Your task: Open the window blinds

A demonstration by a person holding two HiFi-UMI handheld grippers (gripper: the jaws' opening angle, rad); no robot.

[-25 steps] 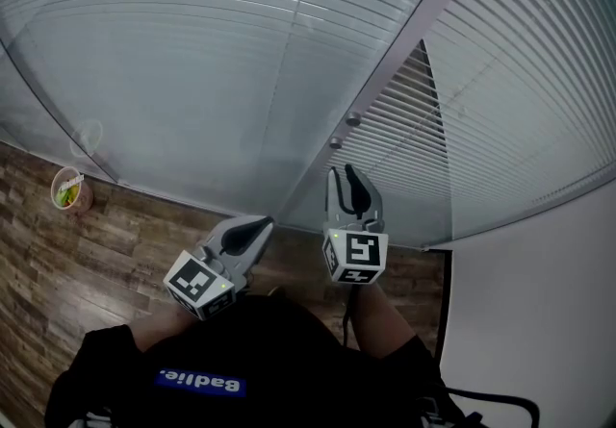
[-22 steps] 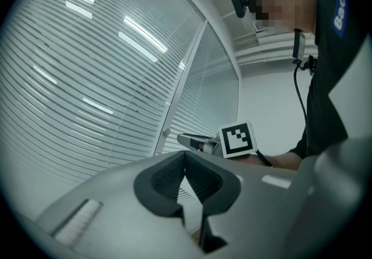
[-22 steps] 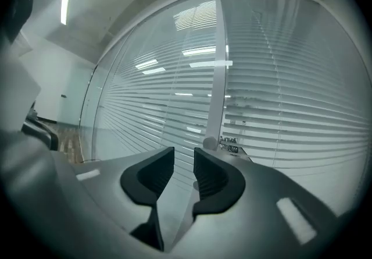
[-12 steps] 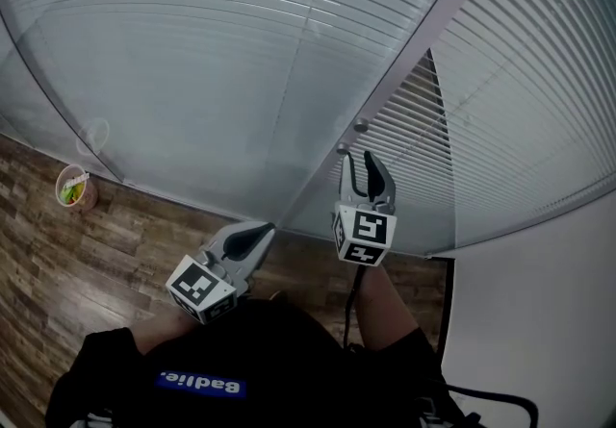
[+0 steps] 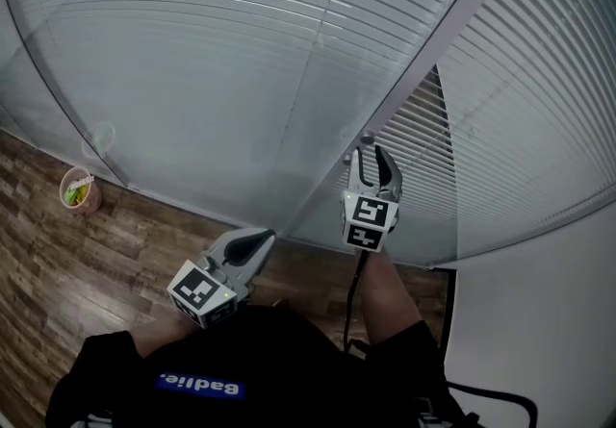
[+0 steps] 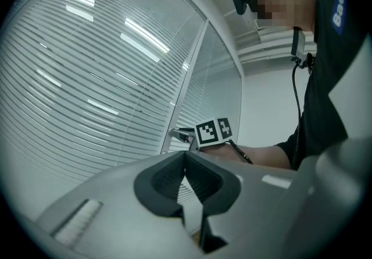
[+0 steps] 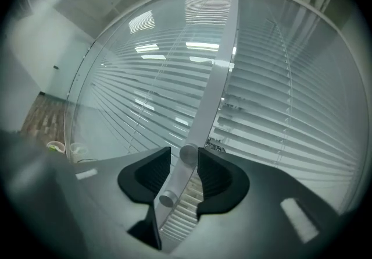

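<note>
White slatted blinds hang behind glass panes, split by a grey upright frame. Two small round knobs sit on that frame. My right gripper points level at the frame with its jaws opening. In the right gripper view the upper knob stands between the pads without being pressed, and the lower knob is just below them. My left gripper hangs lower to the left, shut and holding nothing. From the left gripper view, my left gripper faces the right gripper's marker cube.
A small cup stands on the wood floor by the glass at the left. A white wall closes the right side. The blinds right of the frame have wider gaps low down.
My right gripper has moved up and forward to the knobs on the frame, and its jaws have spread wider. The left gripper has stayed about where it was.
</note>
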